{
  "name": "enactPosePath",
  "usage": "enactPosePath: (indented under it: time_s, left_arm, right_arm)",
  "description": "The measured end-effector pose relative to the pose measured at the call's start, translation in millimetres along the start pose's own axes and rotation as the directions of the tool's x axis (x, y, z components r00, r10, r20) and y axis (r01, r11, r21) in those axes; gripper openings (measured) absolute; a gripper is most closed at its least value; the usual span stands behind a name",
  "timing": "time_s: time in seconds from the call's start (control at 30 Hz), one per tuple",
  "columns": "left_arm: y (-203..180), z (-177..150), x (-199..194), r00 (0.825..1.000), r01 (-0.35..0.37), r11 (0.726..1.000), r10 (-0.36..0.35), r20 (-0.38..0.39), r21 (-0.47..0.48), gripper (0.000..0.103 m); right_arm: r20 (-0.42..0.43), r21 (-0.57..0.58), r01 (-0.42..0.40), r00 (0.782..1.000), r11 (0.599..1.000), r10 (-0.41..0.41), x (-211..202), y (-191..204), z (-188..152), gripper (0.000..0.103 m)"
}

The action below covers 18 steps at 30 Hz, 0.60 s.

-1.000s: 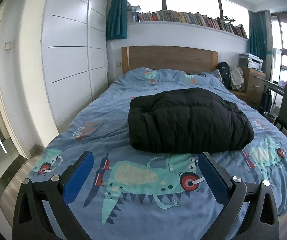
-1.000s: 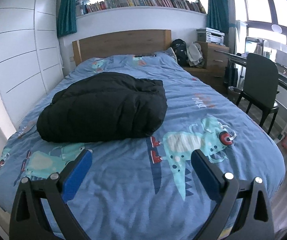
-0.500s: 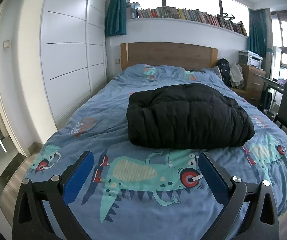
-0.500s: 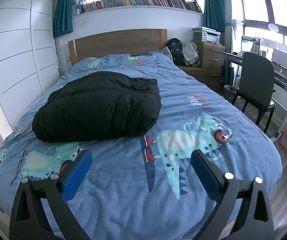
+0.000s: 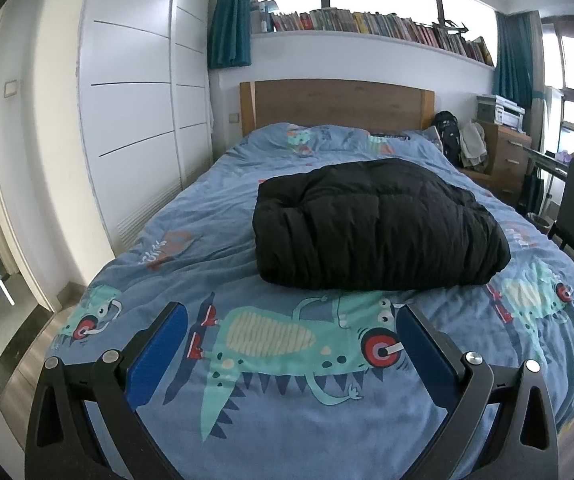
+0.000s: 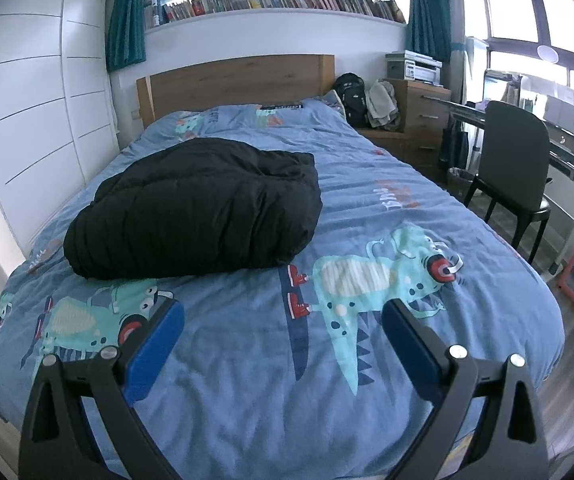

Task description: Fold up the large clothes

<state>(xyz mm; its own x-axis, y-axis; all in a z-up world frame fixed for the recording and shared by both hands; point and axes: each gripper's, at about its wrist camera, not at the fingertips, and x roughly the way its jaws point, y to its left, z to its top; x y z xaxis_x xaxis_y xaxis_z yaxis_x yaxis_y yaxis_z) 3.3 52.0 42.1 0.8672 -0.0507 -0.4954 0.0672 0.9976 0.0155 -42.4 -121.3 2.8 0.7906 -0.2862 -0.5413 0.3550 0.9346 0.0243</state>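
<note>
bedroom walls and white panelled wardrobe doors (image 5: 135, 128) frame a wide bed with a blue cartoon-dinosaur duvet (image 5: 287, 408) and an oak headboard (image 5: 339, 106). on the middle of the duvet lies a bulky black quilted puffer jacket (image 5: 375, 232), folded into a thick rectangular bundle (image 6: 195, 216). near the foot of the bed, well apart from the jacket, hover the left gripper (image 5: 291, 322) and the right gripper (image 6: 283, 316), each with blue-padded fingers spread wide and holding nothing.
</note>
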Motion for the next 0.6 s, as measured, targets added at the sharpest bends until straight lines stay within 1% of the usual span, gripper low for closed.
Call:
enactPosePath:
  time_s: [0.6]
  left_arm:
    - [-8.3,-4.9,-1.5,1.000,-0.011,1.000,0.012,-0.014,0.014,0.102]
  right_arm:
    - [-0.018,0.021,-0.003,1.000,1.000,0.004,6.7,-10.9,-5.9,0.100]
